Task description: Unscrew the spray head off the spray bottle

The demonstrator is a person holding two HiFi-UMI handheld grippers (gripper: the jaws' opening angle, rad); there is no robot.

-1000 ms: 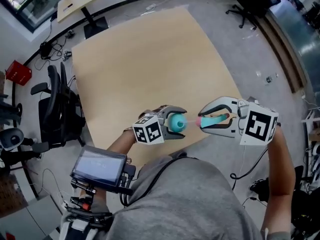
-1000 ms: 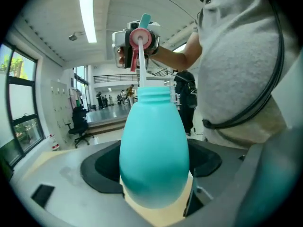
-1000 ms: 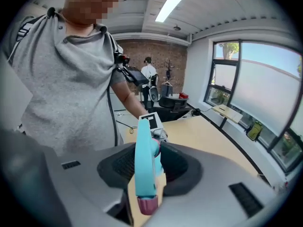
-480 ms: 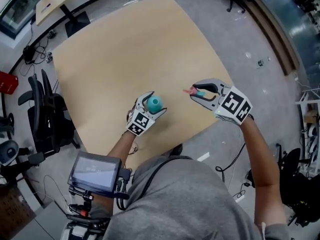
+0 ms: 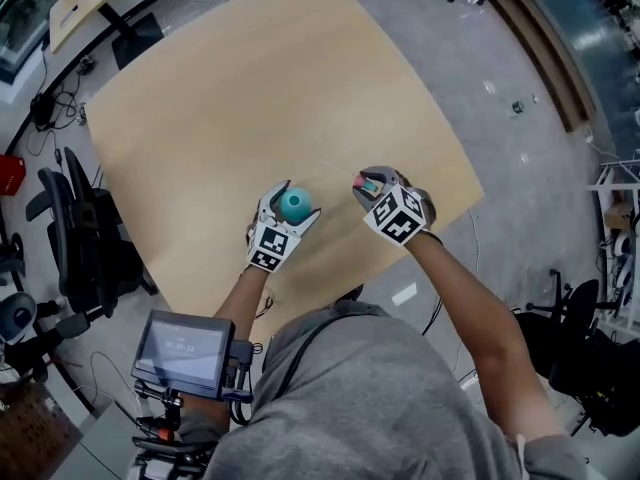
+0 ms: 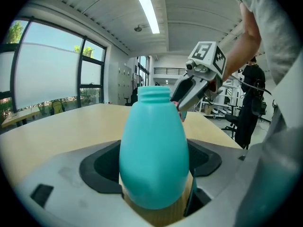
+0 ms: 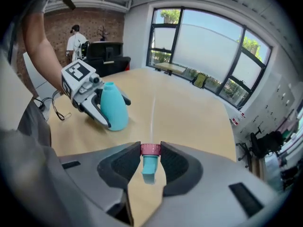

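clamps the spray bottle (image 6: 154, 145) round its belly in the left gripper (image 5: 294, 199), jaws spread wide and pressed on both flanks; stands it upright between those jaws on the table (image 5: 250, 88), with bare threads and an open mouth at the top. pinches the spray head (image 7: 150, 159) by its pink collar in the right gripper (image 5: 367, 182), jaws roughly half closed, with the teal stub poking out past the pads toward the tabletop. a second ago, held both pieces up before the chest, nearly tip to tip; since then has brought both down and pulled them apart, keeping each grip unchanged on the way. now sits apparently base-down on the wood on the left side, and hovers with the head just off to the right of the left gripper; cannot tell whether touching the top yet. means, as a judgement, that the unscrewing itself is over: no thread left engaged, head fully free of the neck, clear gap between the two grippers. leaves only the putting down: easing the right jaws open once the head rests on the wood, then letting go of the bottle. worth watching for a wobble of the rounded bottle on release, and for a roll of the small head.
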